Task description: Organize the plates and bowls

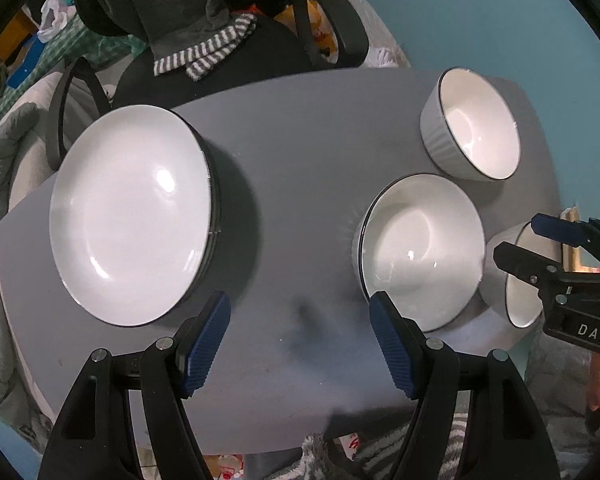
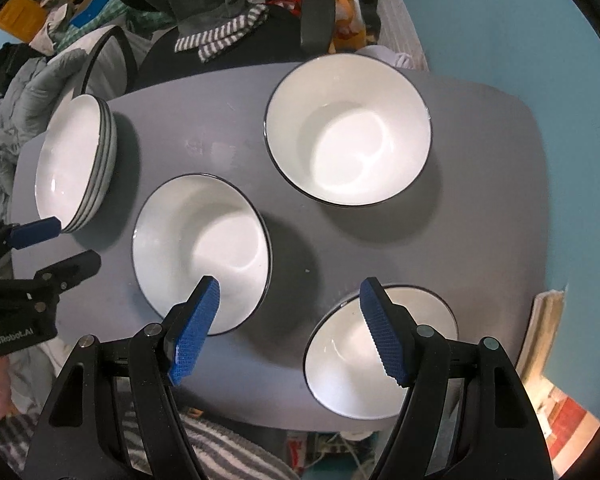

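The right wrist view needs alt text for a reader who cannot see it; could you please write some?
Looking down on a grey table, the open right gripper hovers above three separate white bowls with dark rims. A stack of plates sits at the far left, beside the left gripper, which is also open.

The right tool [image 1: 540, 248] hid much of the nearest bowl [image 1: 520, 304] beyond it. In the right wrist view, that tool's right finger [image 2: 384, 336] covered part of the bowl's rim.

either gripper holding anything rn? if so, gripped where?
Nothing held. Left gripper and right gripper are both open above the table, nothing between their fingers.
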Demonstrator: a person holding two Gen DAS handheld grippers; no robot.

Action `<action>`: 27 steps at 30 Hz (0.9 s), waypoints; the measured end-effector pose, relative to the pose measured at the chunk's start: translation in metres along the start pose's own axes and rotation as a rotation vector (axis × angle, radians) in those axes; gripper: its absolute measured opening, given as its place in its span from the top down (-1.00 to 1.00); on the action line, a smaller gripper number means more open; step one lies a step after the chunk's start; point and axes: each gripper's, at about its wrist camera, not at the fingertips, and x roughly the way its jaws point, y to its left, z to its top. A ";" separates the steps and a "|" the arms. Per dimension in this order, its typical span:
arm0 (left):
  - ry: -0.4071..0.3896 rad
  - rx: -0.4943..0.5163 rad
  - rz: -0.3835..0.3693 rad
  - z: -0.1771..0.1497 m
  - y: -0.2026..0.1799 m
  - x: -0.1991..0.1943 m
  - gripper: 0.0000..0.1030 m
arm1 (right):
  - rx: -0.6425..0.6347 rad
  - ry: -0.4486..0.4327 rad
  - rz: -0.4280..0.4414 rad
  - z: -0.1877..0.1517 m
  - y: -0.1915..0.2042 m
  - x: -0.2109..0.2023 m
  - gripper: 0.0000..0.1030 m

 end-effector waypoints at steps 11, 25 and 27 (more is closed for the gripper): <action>0.058 -0.011 0.037 0.007 -0.017 0.030 -0.44 | -0.016 0.050 0.044 0.011 -0.002 0.032 -0.41; 0.091 -0.053 0.026 0.018 -0.023 0.052 -0.43 | -0.060 0.079 0.029 0.019 0.003 0.058 -0.35; 0.094 -0.055 0.025 0.019 -0.022 0.054 -0.43 | -0.058 0.082 0.028 0.020 0.008 0.064 -0.31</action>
